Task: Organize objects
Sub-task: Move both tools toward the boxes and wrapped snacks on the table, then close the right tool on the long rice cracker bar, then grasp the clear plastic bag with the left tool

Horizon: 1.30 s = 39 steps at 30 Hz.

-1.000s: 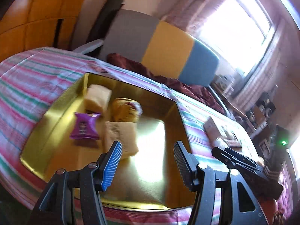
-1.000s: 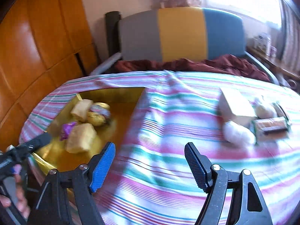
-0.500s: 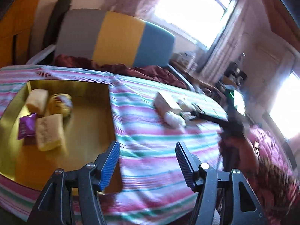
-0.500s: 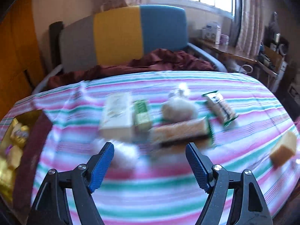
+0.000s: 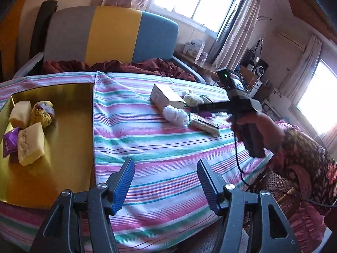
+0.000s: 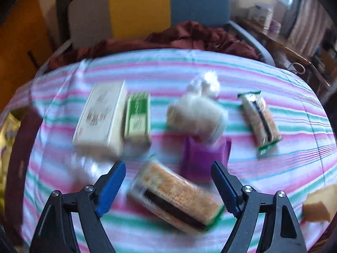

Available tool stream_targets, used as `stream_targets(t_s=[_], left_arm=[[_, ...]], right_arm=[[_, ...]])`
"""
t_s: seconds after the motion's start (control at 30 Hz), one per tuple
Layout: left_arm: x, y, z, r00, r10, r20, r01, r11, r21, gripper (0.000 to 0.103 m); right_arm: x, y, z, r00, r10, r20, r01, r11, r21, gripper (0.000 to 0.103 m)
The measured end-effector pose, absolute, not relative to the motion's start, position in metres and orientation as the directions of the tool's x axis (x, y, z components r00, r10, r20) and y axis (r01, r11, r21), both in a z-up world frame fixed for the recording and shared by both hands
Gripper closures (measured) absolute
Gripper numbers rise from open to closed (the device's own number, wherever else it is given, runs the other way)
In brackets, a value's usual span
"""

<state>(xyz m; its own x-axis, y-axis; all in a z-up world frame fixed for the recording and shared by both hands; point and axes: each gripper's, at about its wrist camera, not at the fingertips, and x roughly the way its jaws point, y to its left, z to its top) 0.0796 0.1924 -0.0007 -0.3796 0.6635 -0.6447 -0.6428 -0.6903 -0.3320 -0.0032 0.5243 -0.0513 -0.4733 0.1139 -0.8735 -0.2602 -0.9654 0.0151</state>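
A gold tray point(image 5: 63, 147) on the left holds two pale cakes point(image 5: 29, 143), a yellow wrapped bun point(image 5: 42, 113) and a purple packet point(image 5: 9, 143). My left gripper point(image 5: 166, 181) hangs open and empty over the striped cloth beside the tray. A hand holds my right gripper point(image 5: 198, 108) over a pile of snacks. In the blurred right wrist view, the right gripper point(image 6: 168, 185) has its jaws opening. A long cracker packet point(image 6: 177, 198) lies on the cloth between them, untouched by the pads. Behind it are a purple packet point(image 6: 202, 158), a white box point(image 6: 99, 118), a green box point(image 6: 138, 116) and a white fluffy bag point(image 6: 198, 116).
Another cracker packet point(image 6: 260, 120) lies at the right, and a yellow cake piece point(image 6: 320, 206) sits near the table's right edge. A grey, yellow and blue chair back point(image 5: 113, 33) with a dark red cloth point(image 5: 118, 65) stands behind the table. The person's patterned sleeve point(image 5: 303, 154) is at the right.
The left view has swung right, from over the tray to the striped cloth. The right gripper has moved right and down from the tray side to the snack pile, with its jaws wider.
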Motion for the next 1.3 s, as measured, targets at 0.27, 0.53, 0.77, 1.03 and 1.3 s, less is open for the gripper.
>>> stream_targets(t_s=[0.27, 0.53, 0.77, 1.03, 1.3], left_arm=[[0.079, 0.202, -0.008, -0.357, 0.663, -0.658, -0.644, -0.685, -0.340, 0.041], [0.087, 0.207, -0.004, -0.367, 0.654, -0.662, -0.661, -0.684, -0.309, 0.041], [0.084, 0.218, -0.009, -0.346, 0.647, -0.680, -0.658, -0.684, -0.316, 0.041], [0.075, 0.246, -0.010, -0.332, 0.628, -0.704, -0.677, -0.678, -0.286, 0.041], [0.036, 0.292, -0.021, -0.332, 0.589, -0.737, -0.627, -0.721, -0.294, 0.040]], right_arm=[[0.051, 0.505, -0.052, -0.543, 0.039, -0.839, -0.190, -0.979, 0.077, 0.019], [0.029, 0.527, -0.072, -0.491, 0.009, -0.871, -0.141, -0.988, 0.070, 0.028], [0.038, 0.515, -0.080, -0.494, 0.016, -0.869, -0.116, -0.992, 0.048, 0.043], [0.048, 0.522, -0.081, -0.458, -0.025, -0.888, -0.102, -0.992, 0.080, 0.054], [0.065, 0.534, -0.082, -0.524, 0.012, -0.852, -0.146, -0.986, 0.076, 0.055]])
